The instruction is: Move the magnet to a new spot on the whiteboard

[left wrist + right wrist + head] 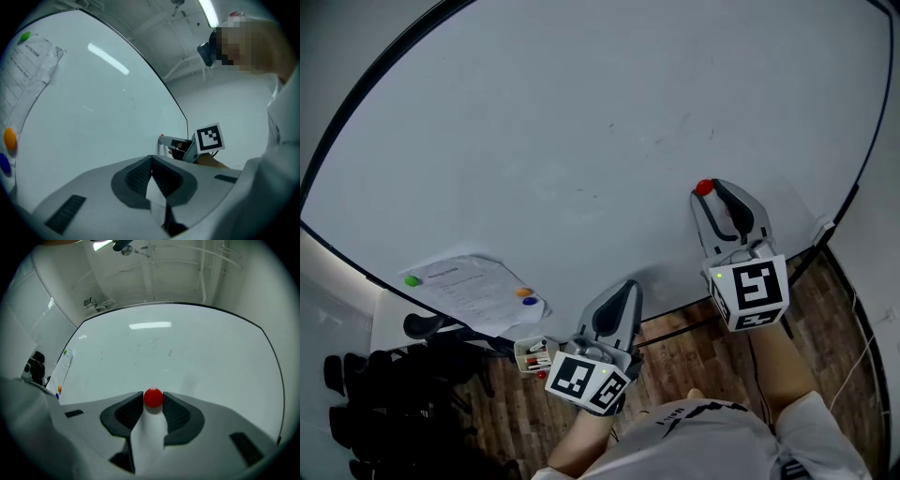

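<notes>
A small round red magnet (704,187) sits against the lower right part of the whiteboard (581,122). My right gripper (706,193) is shut on it, and the right gripper view shows the red magnet (153,397) pinched between the two dark pads at their tips. My left gripper (624,292) hangs lower, near the board's bottom edge, shut with nothing in it. In the left gripper view its jaws meet at the left gripper (151,162), and the right gripper (174,143) shows beyond, pressed to the board.
A sheet of paper (473,291) is pinned at the board's lower left by a green magnet (412,280), an orange magnet (524,292) and a blue magnet (531,302). A small box of markers (534,354) sits below it. Black chairs (384,394) stand at the lower left.
</notes>
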